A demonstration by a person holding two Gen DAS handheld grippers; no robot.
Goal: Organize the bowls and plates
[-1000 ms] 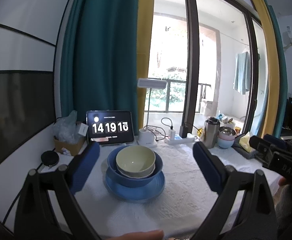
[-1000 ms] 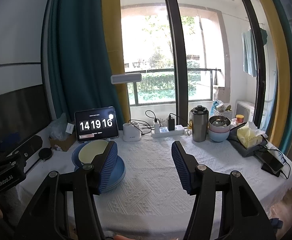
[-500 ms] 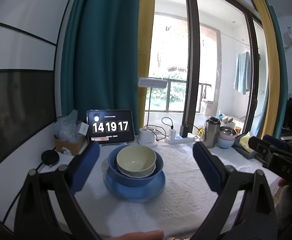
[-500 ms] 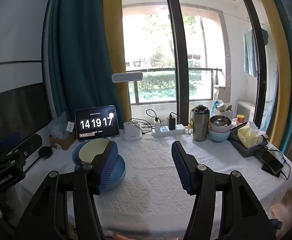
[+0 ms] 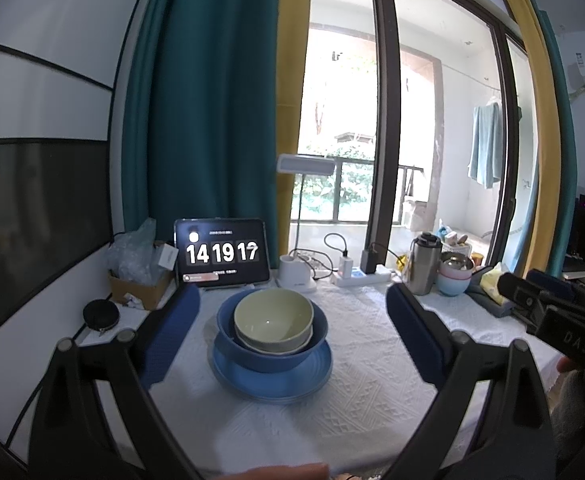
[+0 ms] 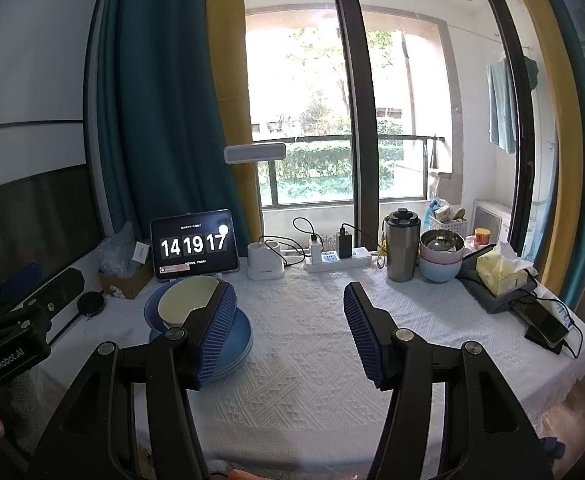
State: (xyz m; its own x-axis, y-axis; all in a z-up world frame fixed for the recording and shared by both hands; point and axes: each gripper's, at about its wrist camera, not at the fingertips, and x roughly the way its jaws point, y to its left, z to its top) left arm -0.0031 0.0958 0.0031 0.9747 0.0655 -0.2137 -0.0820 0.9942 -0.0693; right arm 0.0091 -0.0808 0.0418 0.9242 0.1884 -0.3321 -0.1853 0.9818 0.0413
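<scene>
Bowls (image 5: 273,322) are already nested in a blue bowl (image 5: 228,334) on blue plates (image 5: 272,384), so stacking looks done, while both grippers (image 5: 292,328) (image 6: 290,328) are held spread and empty

Ahead of me, tabletop (image 6: 312,340) w/ white cloth. Tablet (image 6: 194,245) at back left shows clock digits, box (image 6: 126,280) w/ plastic bag beside it. Lamp (image 6: 266,266), power strip (image 6: 338,260) mid-back; steel flask (image 6: 402,250) right of those. Tissues (image 6: 500,270) & phone (image 6: 542,320) far right.
</scene>
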